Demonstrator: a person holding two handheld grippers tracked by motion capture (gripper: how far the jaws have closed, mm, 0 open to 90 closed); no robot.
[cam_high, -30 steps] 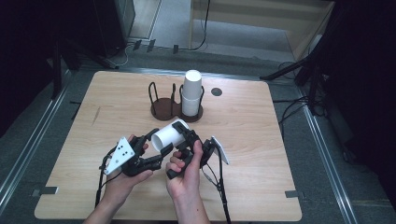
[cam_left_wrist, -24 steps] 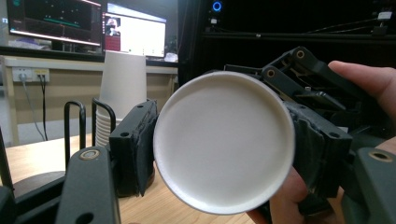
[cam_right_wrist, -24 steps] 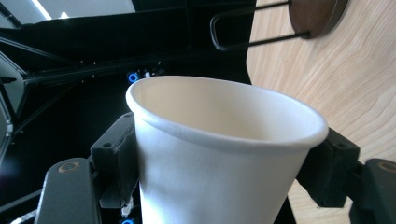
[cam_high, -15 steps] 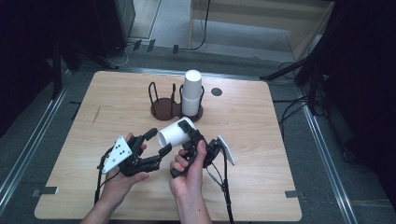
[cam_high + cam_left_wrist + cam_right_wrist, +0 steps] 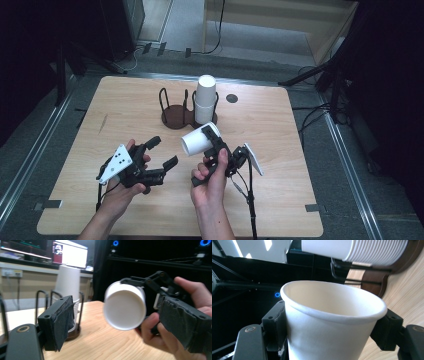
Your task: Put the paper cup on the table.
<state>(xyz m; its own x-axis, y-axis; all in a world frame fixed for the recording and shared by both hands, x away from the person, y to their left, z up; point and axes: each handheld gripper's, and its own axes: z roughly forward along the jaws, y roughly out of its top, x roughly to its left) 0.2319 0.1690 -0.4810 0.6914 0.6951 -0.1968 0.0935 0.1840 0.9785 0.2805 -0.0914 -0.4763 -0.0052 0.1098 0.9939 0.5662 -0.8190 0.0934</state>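
One paper cup (image 5: 199, 140) off stack (image 5: 205, 99), clamped in right gripper (image 5: 215, 145) above table (image 5: 300, 150), lying sideways. Left gripper (image 5: 162, 152) empty, jaws wide. Handover or placement apparently pending.

1. Table (image 5: 150, 107): the light wood top I work over, rounded corners, standing on a grey floor (image 5: 350, 165).
2. Rack (image 5: 176, 119): dark round-based wire holder, resting on the table's far middle.
3. Cups (image 5: 205, 99): white stack, upside down in the rack's right ring.
4. Disc (image 5: 231, 98): small, dark, set flat in the tabletop just right of the cups.
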